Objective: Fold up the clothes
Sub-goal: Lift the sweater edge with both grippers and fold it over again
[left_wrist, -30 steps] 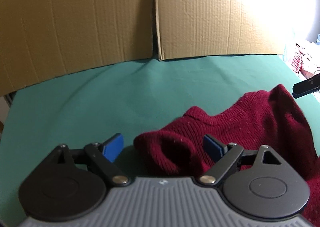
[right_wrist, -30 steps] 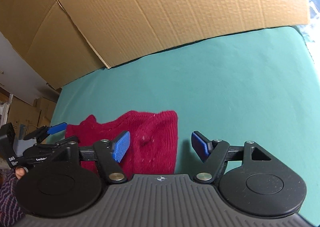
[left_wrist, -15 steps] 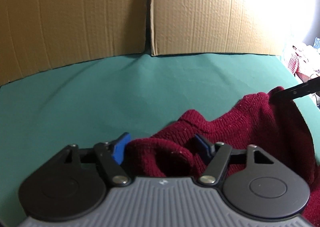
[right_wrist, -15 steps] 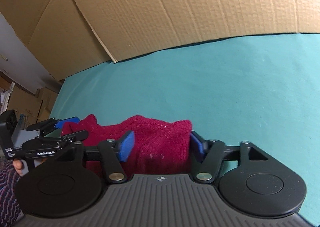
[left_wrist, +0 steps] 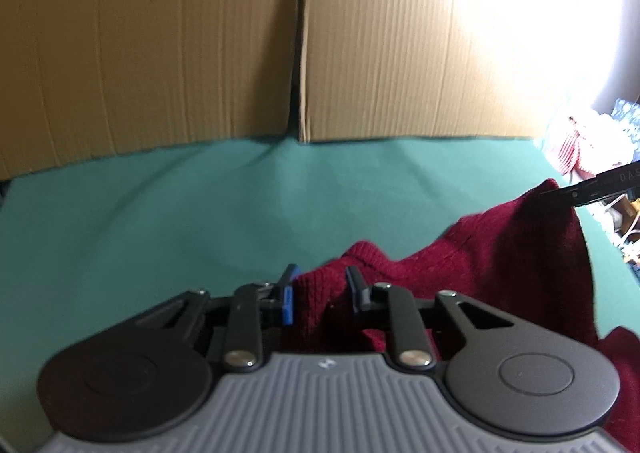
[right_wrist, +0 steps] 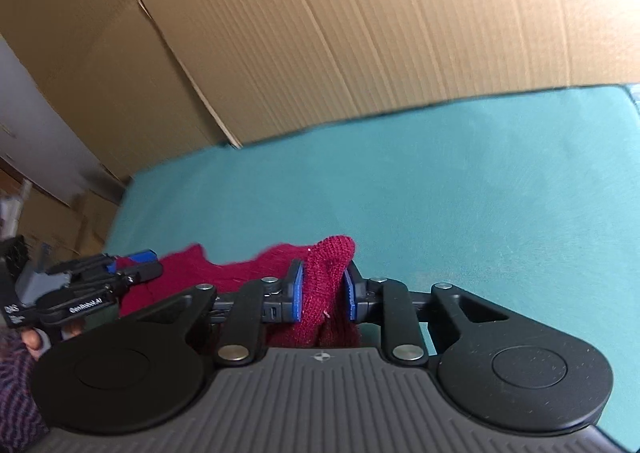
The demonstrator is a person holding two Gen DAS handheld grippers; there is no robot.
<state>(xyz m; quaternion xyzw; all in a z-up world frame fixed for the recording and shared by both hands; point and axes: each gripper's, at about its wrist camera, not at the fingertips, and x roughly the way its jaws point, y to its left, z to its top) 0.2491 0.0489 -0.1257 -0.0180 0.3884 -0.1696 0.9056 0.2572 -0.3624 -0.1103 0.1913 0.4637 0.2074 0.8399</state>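
Corrugated cardboard wall (left_wrist: 400,53), teal cloth tabletop (right_wrist: 440,193), left gripper (left_wrist: 320,293) and right gripper (right_wrist: 323,293) jaws closing, pinching ribbed maroon knit sweater (left_wrist: 500,253)

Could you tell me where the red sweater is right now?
The dark red knit sweater lies on the green cloth, bunched between each gripper's closing fingers.

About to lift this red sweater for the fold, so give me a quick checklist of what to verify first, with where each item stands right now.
1. Left hand-held gripper has knit between its pads, jaws closing: ok.
2. Right hand-held gripper has knit between its pads, jaws closing: ok.
3. Sweater spans between both grippers: ok.
4. Green cloth ahead, room to lay the fold: ok.
5. Cardboard stands apart from the sweater: ok.
6. Sweater's near hem hanging free: cannot tell, hidden below both views.
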